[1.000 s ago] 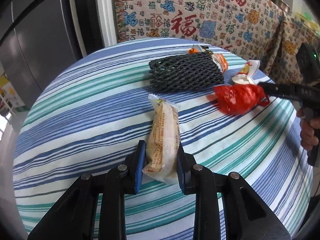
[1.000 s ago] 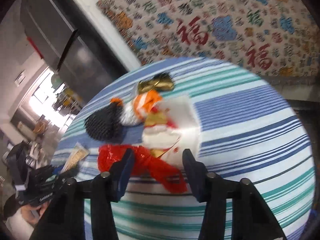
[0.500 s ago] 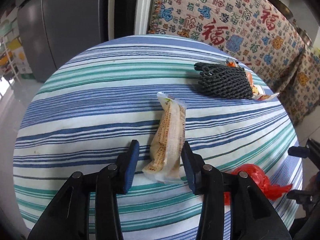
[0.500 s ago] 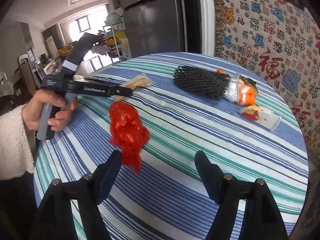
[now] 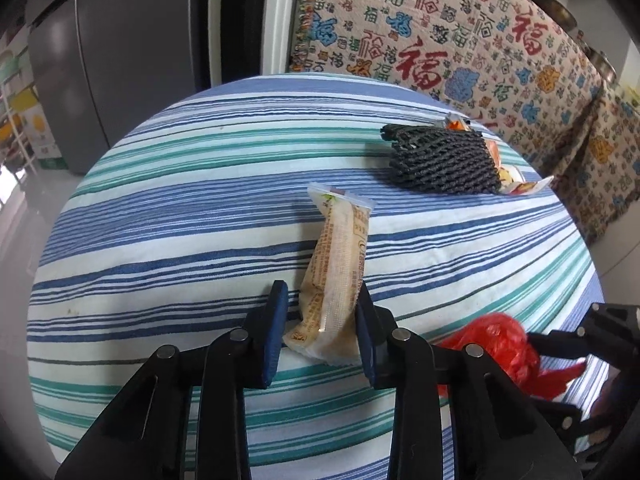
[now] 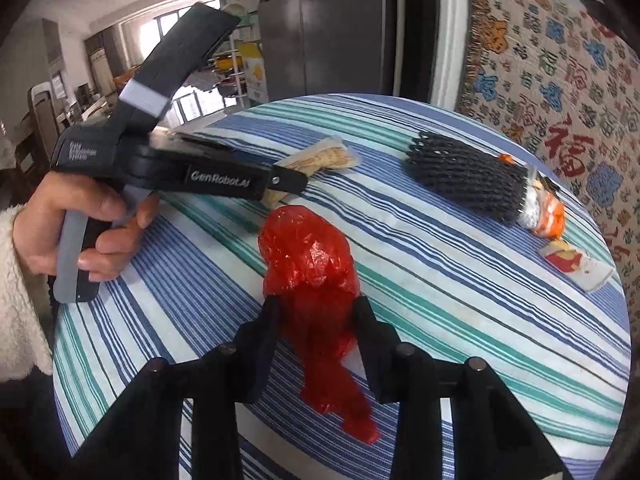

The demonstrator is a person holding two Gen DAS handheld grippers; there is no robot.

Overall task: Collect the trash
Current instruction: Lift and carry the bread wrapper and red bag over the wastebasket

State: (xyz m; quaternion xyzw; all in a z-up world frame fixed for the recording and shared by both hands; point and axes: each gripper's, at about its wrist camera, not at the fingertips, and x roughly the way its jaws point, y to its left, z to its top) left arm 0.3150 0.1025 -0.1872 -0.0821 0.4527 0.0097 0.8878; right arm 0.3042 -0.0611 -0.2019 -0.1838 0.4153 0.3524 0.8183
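Note:
A tan snack wrapper [image 5: 338, 280] lies on the striped table between the pads of my left gripper [image 5: 322, 332]; the jaws are closed onto its near end. A crumpled red plastic bag [image 6: 310, 268] sits between the pads of my right gripper [image 6: 316, 332], which is closed on its lower part. The red bag also shows in the left wrist view [image 5: 496, 340] at the lower right. The left gripper and the wrapper [image 6: 320, 158] show in the right wrist view.
A black foam net [image 5: 442, 162] lies at the far right of the round striped table [image 5: 180, 220], with an orange and silver wrapper [image 6: 544, 212] and a red and white packet [image 6: 576, 266] beside it. A patterned cloth [image 5: 460, 40] hangs behind; a grey fridge [image 5: 120, 52] stands beyond the table.
My right gripper carried the red bag from the far pile toward the near edge beside my left gripper and has narrowed around it. My left gripper stays around the tan wrapper.

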